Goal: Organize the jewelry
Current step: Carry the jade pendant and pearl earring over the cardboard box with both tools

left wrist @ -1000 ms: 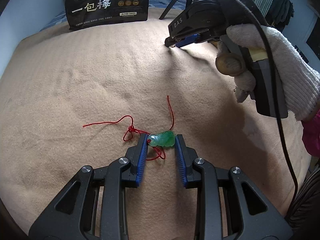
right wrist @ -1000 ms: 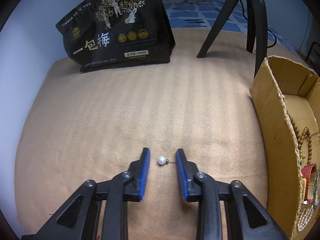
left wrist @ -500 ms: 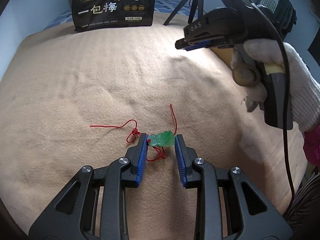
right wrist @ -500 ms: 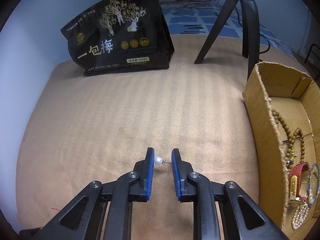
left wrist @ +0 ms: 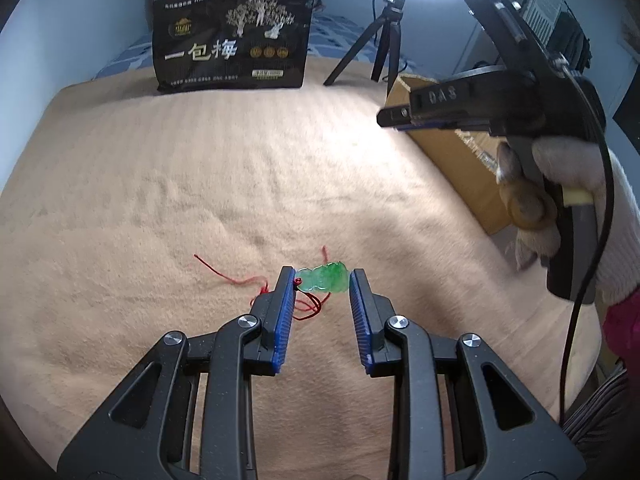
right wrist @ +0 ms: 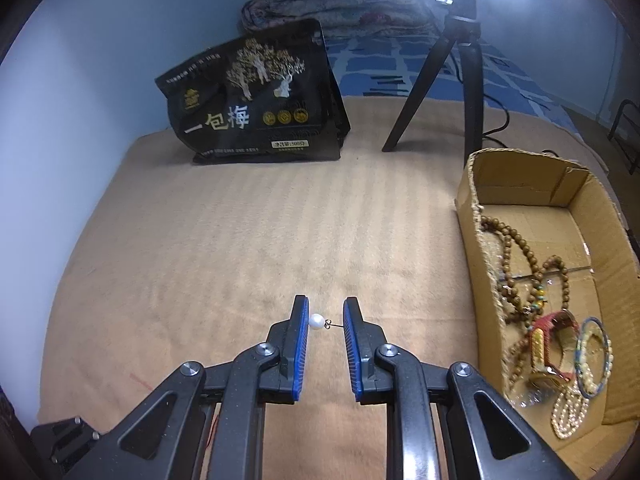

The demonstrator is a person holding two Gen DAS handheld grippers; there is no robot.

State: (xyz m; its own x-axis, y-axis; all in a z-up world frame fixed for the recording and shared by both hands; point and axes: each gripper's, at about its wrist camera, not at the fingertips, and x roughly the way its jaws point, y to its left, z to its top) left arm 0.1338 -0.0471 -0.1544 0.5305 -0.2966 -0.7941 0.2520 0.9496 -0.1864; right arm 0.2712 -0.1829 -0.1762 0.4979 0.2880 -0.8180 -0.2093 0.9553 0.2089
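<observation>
The green jade pendant [left wrist: 323,279] is judged hard, smooth and likely slippery, light but chippable; its red cord [left wrist: 308,307] is limp and will trail and snag, so the stone's flat edges are the sound place to hold. The left gripper [left wrist: 322,280] is closed on it, narrowly parted, pads at either end, the pendant apparently clear of the tan blanket [left wrist: 200,184] with cord hanging below. The pearl stud earring [right wrist: 318,322] is tiny, light and easily dropped. The right gripper [right wrist: 325,322] clamps it lengthwise, pearl against one pad, post tip at the other, above the blanket. The cardboard box [right wrist: 476,240] beside it already holds beads and bangles.
</observation>
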